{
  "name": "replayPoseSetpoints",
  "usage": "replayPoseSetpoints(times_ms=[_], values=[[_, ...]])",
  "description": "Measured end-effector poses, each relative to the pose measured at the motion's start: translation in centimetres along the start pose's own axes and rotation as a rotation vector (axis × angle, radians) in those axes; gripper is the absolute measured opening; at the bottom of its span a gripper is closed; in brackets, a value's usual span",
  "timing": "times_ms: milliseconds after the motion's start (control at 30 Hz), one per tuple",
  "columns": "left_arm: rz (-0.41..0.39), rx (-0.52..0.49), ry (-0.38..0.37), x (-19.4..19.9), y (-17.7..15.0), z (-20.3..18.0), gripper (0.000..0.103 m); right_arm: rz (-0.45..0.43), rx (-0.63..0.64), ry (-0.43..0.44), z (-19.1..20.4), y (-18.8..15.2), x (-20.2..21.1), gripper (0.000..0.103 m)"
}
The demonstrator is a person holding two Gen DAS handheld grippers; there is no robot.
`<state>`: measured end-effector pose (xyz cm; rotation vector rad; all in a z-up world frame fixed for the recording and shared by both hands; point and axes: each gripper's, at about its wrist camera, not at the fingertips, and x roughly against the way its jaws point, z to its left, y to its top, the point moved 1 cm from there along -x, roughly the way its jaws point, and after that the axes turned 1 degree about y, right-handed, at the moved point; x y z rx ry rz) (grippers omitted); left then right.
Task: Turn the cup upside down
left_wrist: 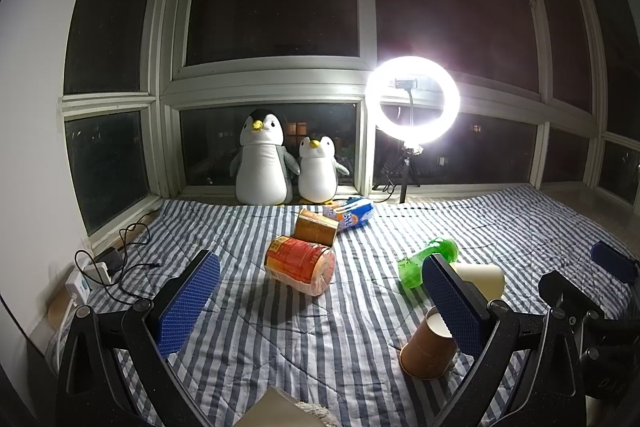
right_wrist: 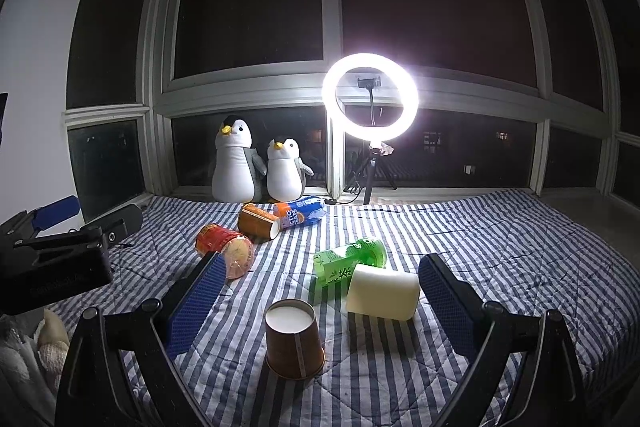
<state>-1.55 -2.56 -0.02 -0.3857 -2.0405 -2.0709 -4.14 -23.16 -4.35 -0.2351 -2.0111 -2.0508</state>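
Observation:
A brown paper cup (right_wrist: 295, 341) stands upside down on the striped blanket, its white base facing up and its wide rim on the cloth. My right gripper (right_wrist: 322, 301) is open and empty, with the cup between and just below its blue pads. In the left wrist view the cup (left_wrist: 428, 349) stands at the lower right, partly hidden behind the right finger. My left gripper (left_wrist: 320, 301) is open and empty, to the left of the cup. The right gripper's body (left_wrist: 580, 311) shows at the right edge of that view.
A white block (right_wrist: 383, 291) and a green bottle (right_wrist: 350, 261) lie just behind the cup. A red can (right_wrist: 226, 247), a brown can (right_wrist: 259, 221) and a blue-orange bottle (right_wrist: 300, 213) lie further back. Two plush penguins (right_wrist: 256, 163) and a ring light (right_wrist: 370, 98) stand at the window. Cables and a power strip (left_wrist: 96, 271) lie at the left.

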Motion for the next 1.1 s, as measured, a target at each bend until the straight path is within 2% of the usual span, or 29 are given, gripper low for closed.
replayPoseSetpoints(times_ms=[733,967,1100], values=[[0.002,0.005,0.01,-0.4,0.0,0.3,0.103,0.014,-0.002,-0.004,-0.3,-0.3,-0.3,0.095],[0.004,-0.016,0.029,-0.7,-0.6,0.1,0.103,0.058,-0.001,-0.018,-1.0,-1.3,-1.1,0.095],[0.03,-0.012,0.019,-1.2,-0.9,-0.1,0.103,0.07,-0.012,-0.014,-1.2,-1.7,-1.3,0.095]])
